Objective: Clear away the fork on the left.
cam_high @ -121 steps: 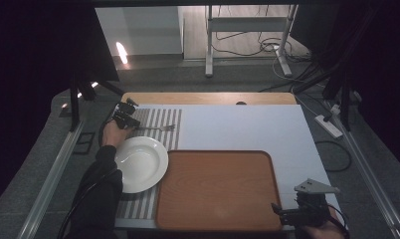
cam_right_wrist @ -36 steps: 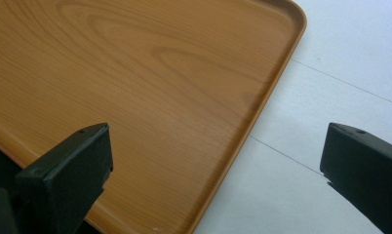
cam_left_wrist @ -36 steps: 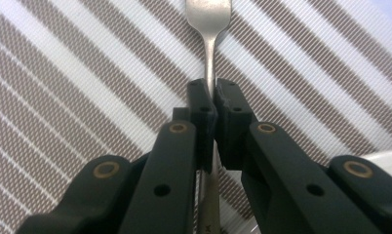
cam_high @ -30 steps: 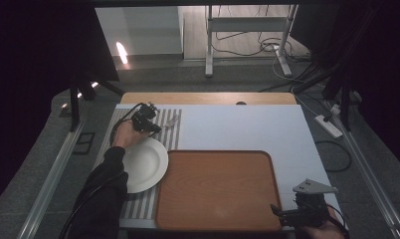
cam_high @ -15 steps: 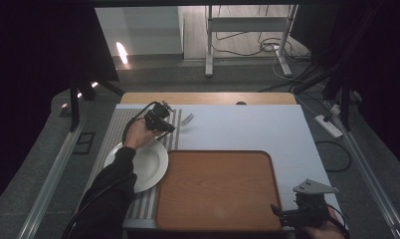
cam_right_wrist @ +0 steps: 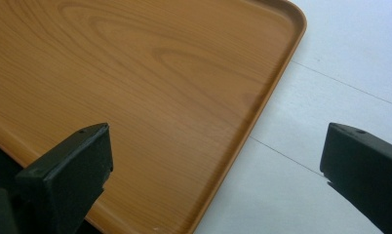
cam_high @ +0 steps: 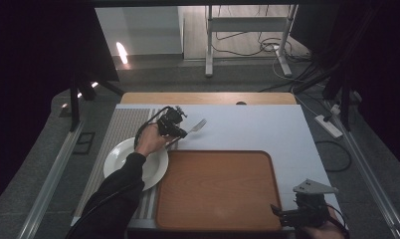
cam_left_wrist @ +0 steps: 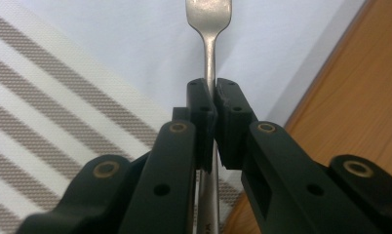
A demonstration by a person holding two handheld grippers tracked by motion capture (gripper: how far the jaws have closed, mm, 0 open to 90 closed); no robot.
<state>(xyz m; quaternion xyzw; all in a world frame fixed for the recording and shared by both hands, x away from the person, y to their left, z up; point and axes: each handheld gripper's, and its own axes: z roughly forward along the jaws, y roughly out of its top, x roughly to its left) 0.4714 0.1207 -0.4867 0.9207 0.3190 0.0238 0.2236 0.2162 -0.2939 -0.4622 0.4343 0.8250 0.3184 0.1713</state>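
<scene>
My left gripper (cam_high: 177, 130) is shut on the handle of a metal fork (cam_high: 197, 125), held above the white table just beyond the far left corner of the wooden tray (cam_high: 218, 189). In the left gripper view the fork (cam_left_wrist: 208, 29) rises between the closed pads (cam_left_wrist: 199, 112), tines pointing away. A white plate (cam_high: 119, 158) lies on the striped mat (cam_high: 123, 127) under my left forearm. My right gripper (cam_high: 282, 215) rests open at the tray's near right corner; its view shows the tray (cam_right_wrist: 135, 83) between wide-apart jaws.
The white table surface (cam_high: 267, 127) stretches to the right of and beyond the tray. A wooden strip (cam_high: 208, 98) runs along the far table edge. A power strip (cam_high: 328, 125) and cables lie on the floor at the right.
My left gripper has lifted the fork off the striped mat and carried it rightward toward the tray's far left corner. The right gripper has stayed still.
</scene>
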